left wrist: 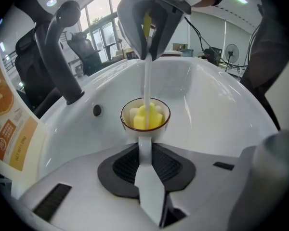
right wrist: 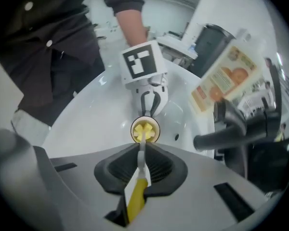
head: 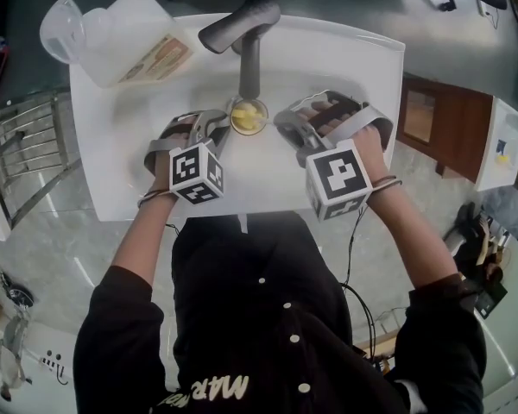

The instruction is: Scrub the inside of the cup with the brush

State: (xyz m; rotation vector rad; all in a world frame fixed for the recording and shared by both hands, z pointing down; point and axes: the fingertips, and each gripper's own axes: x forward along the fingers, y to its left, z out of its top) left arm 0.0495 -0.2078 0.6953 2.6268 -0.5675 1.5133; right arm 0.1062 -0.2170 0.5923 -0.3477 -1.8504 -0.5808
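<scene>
A small white cup (head: 237, 124) with a brown rim hangs over the white sink (head: 345, 67). My left gripper (head: 220, 130) is shut on its handle (left wrist: 144, 146), which runs straight between the pads of the left gripper (left wrist: 147, 170). The brush (right wrist: 136, 194) has a yellow handle, a white shaft (left wrist: 147, 78) and a yellow sponge head (left wrist: 147, 117). My right gripper (right wrist: 140, 166) is shut on the handle from above, and the head sits inside the cup (right wrist: 154, 125). From the left gripper view the right gripper (left wrist: 149, 52) hangs directly over the cup (left wrist: 124, 119).
A dark grey faucet (head: 246, 33) arches over the sink's back edge, close above both grippers. A clear jug with an orange label (head: 129, 46) lies at the sink's back left. An overflow hole (left wrist: 97, 110) shows in the basin wall. A metal rack (head: 22, 158) stands left.
</scene>
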